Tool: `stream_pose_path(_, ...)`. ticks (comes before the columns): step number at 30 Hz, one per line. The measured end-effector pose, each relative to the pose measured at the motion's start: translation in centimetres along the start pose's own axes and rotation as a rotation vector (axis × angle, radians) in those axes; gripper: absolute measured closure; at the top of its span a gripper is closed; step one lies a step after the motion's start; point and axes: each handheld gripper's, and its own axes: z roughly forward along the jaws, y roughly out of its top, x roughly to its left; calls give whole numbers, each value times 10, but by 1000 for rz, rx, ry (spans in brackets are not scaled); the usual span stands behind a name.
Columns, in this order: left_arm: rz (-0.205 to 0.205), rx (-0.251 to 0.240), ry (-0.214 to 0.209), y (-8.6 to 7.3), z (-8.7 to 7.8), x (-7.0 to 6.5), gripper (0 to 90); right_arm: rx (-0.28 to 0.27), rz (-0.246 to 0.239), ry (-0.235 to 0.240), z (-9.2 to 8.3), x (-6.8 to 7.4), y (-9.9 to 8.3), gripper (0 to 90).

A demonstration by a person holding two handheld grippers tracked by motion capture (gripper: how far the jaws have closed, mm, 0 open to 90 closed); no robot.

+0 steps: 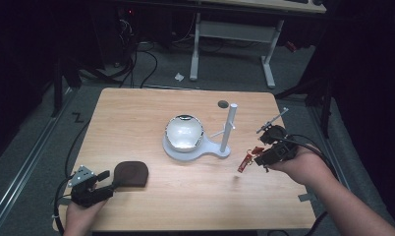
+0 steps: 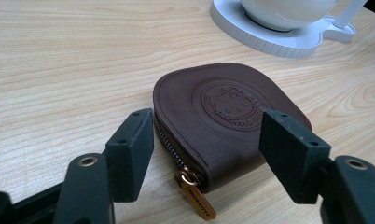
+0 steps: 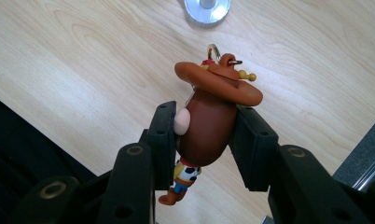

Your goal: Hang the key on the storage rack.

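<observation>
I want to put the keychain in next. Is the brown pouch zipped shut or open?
Shut. In the left gripper view the brown pouch lies flat, its zipper closed along the edge to the gold pull tab.

Bright table, black surroundings.
Overhead light floods the wooden table [image 1: 136, 123] while the room's edges vanish into dark; glare blooms on the glossy dome [image 1: 184, 132], and both gripper views look sharp, softly shadowed.

The left claw [image 1: 104, 181] sits low at the near-left corner, held in the left hand [image 1: 80, 214], its black jaws spread wide apart. The right claw [image 1: 252, 158], gripped by the right hand [image 1: 296, 164], is raised at right, jaws clamped together.
</observation>
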Motion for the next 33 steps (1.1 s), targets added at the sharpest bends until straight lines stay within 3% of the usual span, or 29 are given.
stream_pose_path(17, -11, -4, 1, -1, -2, 2, 356, -35, -9, -6, -17, 7, 25, 629)
stream_pose_path(32, -18, -7, 0, -1, -2, 3, 356, -52, -53, -4, -29, 14, 47, 630)
stream_pose_path(33, -18, -7, 0, -1, -3, 3, 356, -42, -30, -6, -30, 16, 48, 630)
